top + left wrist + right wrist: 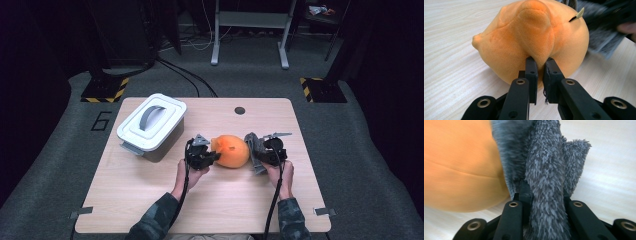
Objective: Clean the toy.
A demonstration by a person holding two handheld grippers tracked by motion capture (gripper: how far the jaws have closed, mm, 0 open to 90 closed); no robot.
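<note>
An orange plush toy point(231, 151) lies in the middle of the wooden table point(150, 200). My left gripper point(212, 156) is at its left side; in the left gripper view it point(540, 65) is shut on a fold of the orange plush toy point(534, 37). My right gripper point(257, 155) is at the toy's right side, shut on a grey fuzzy cloth point(254, 150). In the right gripper view the grey cloth point(546, 177) bunches between the jaws and presses against the orange plush toy point(459, 170).
A white lidded bin with a grey handle point(151, 125) stands at the table's back left. A small dark hole point(240, 110) marks the table's far edge. Beyond the table are grey floor, cables and a metal stand point(250, 30).
</note>
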